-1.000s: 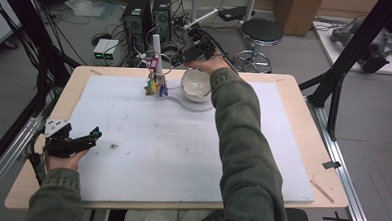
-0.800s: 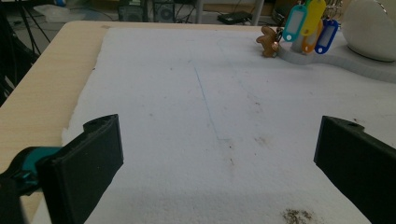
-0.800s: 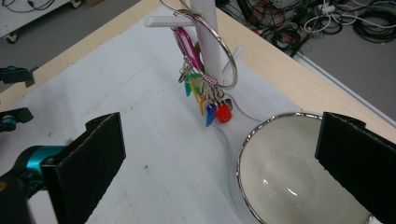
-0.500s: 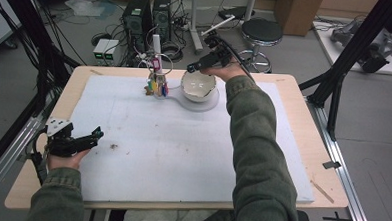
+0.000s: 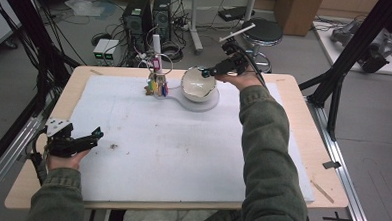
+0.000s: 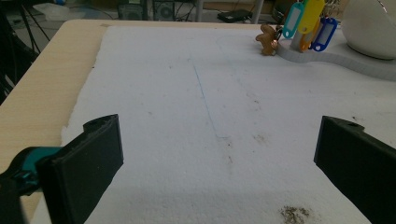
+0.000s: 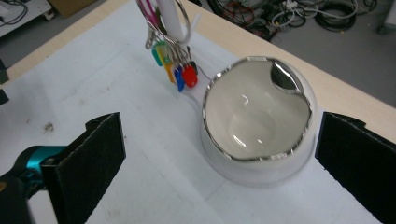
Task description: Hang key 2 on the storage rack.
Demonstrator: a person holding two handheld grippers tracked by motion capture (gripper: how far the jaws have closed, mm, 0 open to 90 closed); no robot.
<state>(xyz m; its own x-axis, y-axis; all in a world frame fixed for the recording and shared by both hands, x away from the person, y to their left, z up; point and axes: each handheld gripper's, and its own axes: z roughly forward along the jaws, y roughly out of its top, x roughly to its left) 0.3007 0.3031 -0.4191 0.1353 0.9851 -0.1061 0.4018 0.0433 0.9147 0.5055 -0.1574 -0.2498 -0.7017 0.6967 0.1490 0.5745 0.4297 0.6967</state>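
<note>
Apparently reaching for the bowl [image 7: 258, 116] at upper centre, the spread right gripper [image 5: 209, 71] should straddle its rim squarely; the left gripper [image 5: 90, 136] rests open, lower left.

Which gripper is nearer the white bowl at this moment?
Right. The right gripper hovers open at the far rim of the white bowl. The left gripper is open, low at the table's near left corner, well away from it.
</note>
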